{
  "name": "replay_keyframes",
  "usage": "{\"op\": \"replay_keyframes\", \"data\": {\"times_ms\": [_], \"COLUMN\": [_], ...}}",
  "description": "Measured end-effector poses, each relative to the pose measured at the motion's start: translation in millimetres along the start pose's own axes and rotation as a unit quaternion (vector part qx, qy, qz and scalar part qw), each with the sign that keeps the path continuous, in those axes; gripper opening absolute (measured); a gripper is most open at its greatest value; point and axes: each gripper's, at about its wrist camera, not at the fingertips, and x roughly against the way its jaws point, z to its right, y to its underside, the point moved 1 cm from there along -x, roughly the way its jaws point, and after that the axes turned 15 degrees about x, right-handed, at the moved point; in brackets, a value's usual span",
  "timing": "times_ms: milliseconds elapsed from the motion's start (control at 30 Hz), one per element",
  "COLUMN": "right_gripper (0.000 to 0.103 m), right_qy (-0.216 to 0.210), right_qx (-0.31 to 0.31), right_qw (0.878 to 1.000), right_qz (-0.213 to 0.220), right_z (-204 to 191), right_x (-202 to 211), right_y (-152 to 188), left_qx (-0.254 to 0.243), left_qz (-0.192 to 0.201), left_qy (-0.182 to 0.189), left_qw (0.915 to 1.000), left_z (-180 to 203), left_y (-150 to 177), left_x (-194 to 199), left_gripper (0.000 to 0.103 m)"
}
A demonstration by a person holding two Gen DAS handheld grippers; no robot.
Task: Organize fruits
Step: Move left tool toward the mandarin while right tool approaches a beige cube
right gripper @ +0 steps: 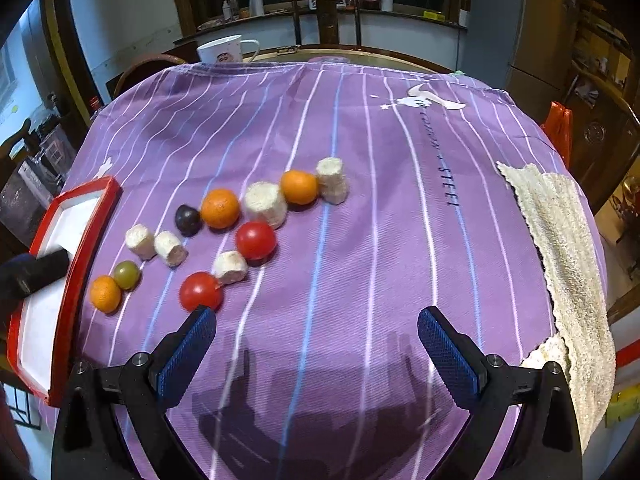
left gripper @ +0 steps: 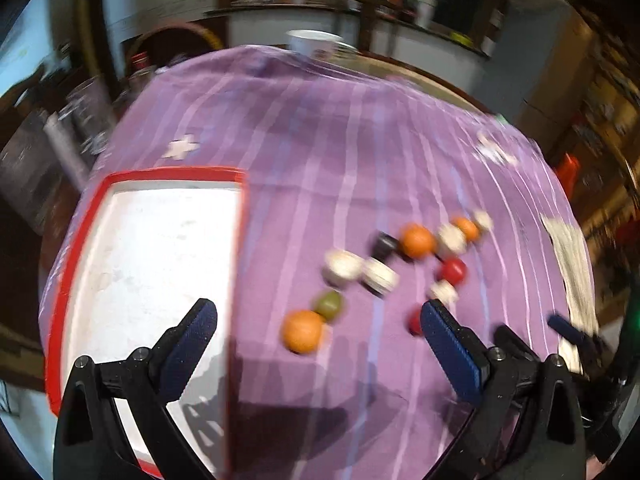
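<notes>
Fruits lie in a loose row on the purple striped cloth [right gripper: 360, 240]: three oranges [right gripper: 105, 294] [right gripper: 219, 208] [right gripper: 299, 187], two red tomatoes [right gripper: 200, 291] [right gripper: 255, 240], a green fruit [right gripper: 127, 275], a dark plum [right gripper: 187, 220] and several white corn-like chunks [right gripper: 265, 203]. A red-rimmed white tray [left gripper: 152, 264] lies at the left. My left gripper [left gripper: 320, 320] is open, its left finger over the tray, the near orange [left gripper: 303, 331] between its fingers. My right gripper [right gripper: 316, 320] is open and empty, just short of the near tomato.
A beige towel [right gripper: 568, 264] hangs over the table's right edge. A white mug [right gripper: 222, 50] stands at the far edge. A chair [right gripper: 326, 16] and a counter with bottles stand behind. The left gripper's finger [right gripper: 36, 270] shows over the tray in the right wrist view.
</notes>
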Motion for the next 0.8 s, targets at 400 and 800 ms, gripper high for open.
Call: {"op": "replay_keyframes", "data": {"times_ms": [400, 800], "right_gripper": [0.102, 0.073], "right_qy": [-0.041, -0.12], "right_qx": [-0.009, 0.06], "right_qw": [0.999, 0.991], "right_qz": [-0.02, -0.019], "right_z": [32, 10], "right_x": [-20, -33], "right_y": [1, -9], "left_qx": [0.036, -0.064], "left_qz": [-0.026, -0.08], "left_qy": [0.006, 0.017], "left_qw": [0.999, 0.9946], "left_z": [-26, -1], "left_y": [-2, 28], "left_x": [-16, -47], "left_gripper": [0.093, 0.067]}}
